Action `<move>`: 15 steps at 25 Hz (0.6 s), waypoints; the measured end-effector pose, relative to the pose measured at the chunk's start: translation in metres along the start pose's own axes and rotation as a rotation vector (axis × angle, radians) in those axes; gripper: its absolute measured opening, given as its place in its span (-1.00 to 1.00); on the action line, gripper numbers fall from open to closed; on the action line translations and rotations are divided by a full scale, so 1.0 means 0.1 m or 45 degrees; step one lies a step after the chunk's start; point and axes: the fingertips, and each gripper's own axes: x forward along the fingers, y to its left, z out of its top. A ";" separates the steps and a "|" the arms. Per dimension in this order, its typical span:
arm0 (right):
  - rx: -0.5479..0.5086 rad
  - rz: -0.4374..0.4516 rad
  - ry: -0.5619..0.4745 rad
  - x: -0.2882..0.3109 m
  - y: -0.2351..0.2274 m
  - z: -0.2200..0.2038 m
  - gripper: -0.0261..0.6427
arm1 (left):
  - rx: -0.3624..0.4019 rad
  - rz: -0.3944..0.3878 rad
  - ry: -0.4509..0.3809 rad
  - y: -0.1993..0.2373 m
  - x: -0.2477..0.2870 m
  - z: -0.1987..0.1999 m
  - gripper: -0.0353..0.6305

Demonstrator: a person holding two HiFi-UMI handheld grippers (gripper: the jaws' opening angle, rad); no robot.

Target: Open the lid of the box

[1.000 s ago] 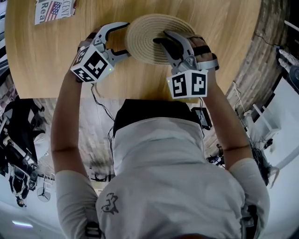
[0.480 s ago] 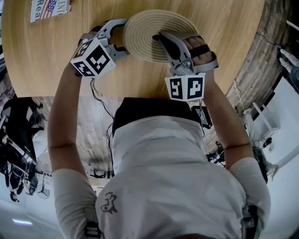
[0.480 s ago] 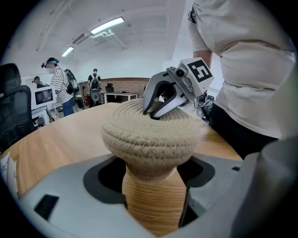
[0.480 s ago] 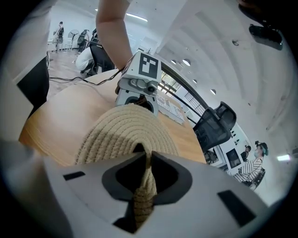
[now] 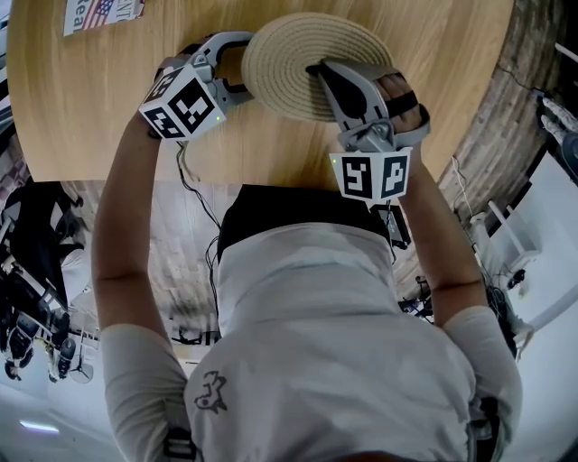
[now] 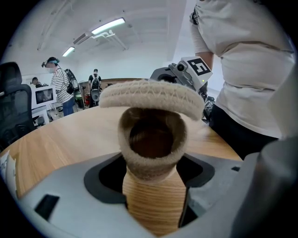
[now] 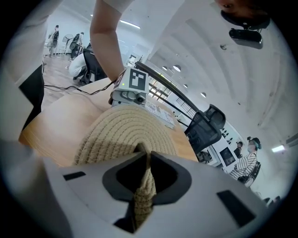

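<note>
The box sits at 12 o'clock in the head view, on a round table (image 5: 108, 108) of pale wood with a fine grain. From above only its lid (image 5: 289, 50) shows: a flat disc of beige rope coiled in rings, rough and matte. The left gripper (image 5: 237, 65), of smooth grey plastic, is at the box's 9 o'clock side. Its jaws stand spread wide with the thick, fuzzy side loop (image 6: 152, 139) of the box between them, and they have just been closing a little; the loop is still round. The right gripper (image 5: 318, 72) comes in from 5 o'clock to the lid's centre. Its jaws have just been closing and now pinch the braided rope tab (image 7: 142, 195). Each marker cube (image 5: 185, 104) has black-and-white squares. At 11 o'clock lies a printed sheet (image 5: 99, 13) with a flag picture; its letters are cut off.
</note>
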 end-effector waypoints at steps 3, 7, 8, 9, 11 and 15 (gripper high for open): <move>0.021 -0.021 0.001 -0.05 -0.06 0.01 -0.82 | -0.004 -0.002 -0.005 0.00 0.00 -0.01 0.12; 0.052 -0.065 0.008 -0.10 -0.15 0.00 -0.82 | -0.002 0.005 -0.007 0.02 0.00 0.00 0.12; 0.064 -0.077 0.012 -0.12 -0.16 -0.02 -0.82 | -0.005 0.011 -0.010 0.02 0.00 0.01 0.13; 0.076 -0.087 0.017 -0.14 -0.18 -0.03 -0.82 | -0.009 0.020 -0.012 0.01 -0.01 0.01 0.13; 0.107 -0.100 0.029 -0.21 -0.19 -0.06 -0.82 | -0.018 0.047 0.007 -0.01 -0.03 -0.02 0.13; 0.173 -0.119 0.050 -0.33 -0.22 -0.09 -0.82 | -0.046 0.106 0.046 -0.02 -0.14 -0.11 0.13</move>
